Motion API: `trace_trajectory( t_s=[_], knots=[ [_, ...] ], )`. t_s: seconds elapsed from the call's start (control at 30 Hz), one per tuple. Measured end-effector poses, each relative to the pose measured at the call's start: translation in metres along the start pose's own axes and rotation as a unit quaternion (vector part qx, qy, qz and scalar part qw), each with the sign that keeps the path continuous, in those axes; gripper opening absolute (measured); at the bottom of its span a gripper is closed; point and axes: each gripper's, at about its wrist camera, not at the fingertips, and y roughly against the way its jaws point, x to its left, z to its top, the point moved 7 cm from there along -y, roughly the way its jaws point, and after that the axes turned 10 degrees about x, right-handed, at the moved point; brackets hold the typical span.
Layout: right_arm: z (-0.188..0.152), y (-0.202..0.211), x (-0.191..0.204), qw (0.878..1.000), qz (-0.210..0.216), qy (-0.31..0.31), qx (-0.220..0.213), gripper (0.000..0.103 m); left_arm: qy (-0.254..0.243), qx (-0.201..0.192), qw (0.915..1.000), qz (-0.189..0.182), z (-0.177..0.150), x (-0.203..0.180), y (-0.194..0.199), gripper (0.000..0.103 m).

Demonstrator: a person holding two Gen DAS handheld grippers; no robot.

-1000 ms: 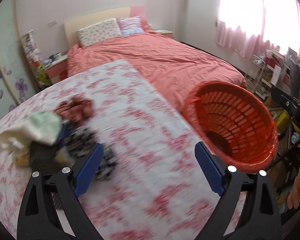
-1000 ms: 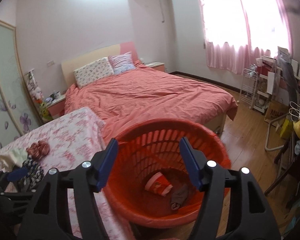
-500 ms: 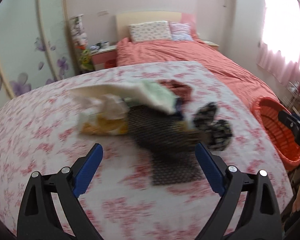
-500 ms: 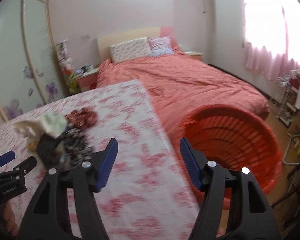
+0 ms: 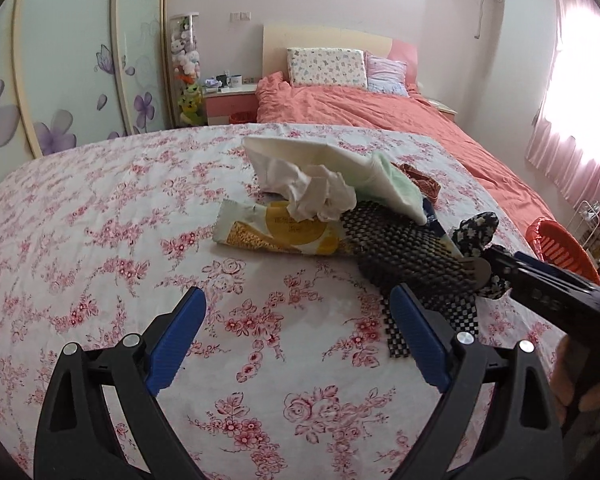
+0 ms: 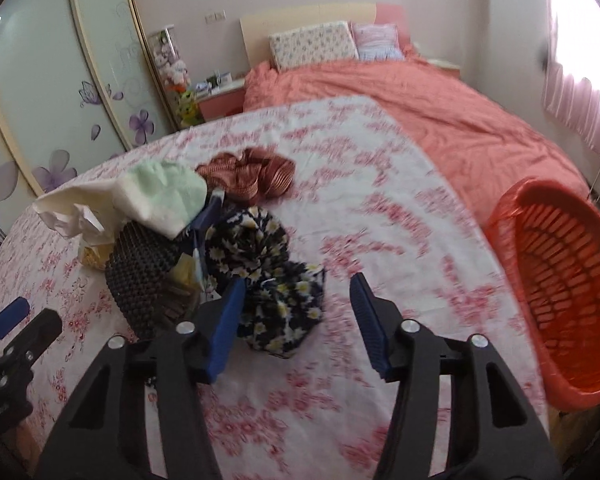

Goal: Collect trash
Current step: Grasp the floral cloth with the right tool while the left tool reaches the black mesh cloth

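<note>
A heap of trash lies on the flowered table cover: crumpled white tissue, a yellow-and-white snack wrapper, a black mesh mat, pale green cloth, a dark daisy-print cloth and a reddish ruffled piece. My left gripper stands open just short of the wrapper, nothing between its pads. My right gripper is open with its jaws closing; the daisy cloth's edge lies by its left pad, not pressed. The right gripper reaches in from the right.
An orange slatted basket stands off the table's right edge. Behind is a bed with a coral cover and a wardrobe with purple flowers. A hand holds the right gripper. The left gripper shows at the lower left.
Both views swung left, away from the basket and onto the heap, which is now closer. The right jaws stand narrower than before. The left jaws kept their width.
</note>
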Motion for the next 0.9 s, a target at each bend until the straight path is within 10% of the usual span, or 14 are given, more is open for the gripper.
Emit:
trace_trajectory(
  t_s=[0.33,0.6,0.9],
  knots=[
    [-0.006,-0.021,0.008,0.999,0.0,0.011,0.03,0.014,-0.005,0.018,0.9992,-0.036,-0.001,-0.014,-0.007,0.092],
    [-0.011,0.001,-0.026,0.999,-0.053,-0.007,0.002,0.012,-0.006,0.038,0.9961,-0.079,0.008,-0.045,-0.018,0.084],
    [-0.016,0.011,-0.041,0.998,-0.068,-0.004,-0.008,0.013,0.015,0.08,0.9921,-0.095,0.01,-0.057,-0.043,0.047]
  ],
)
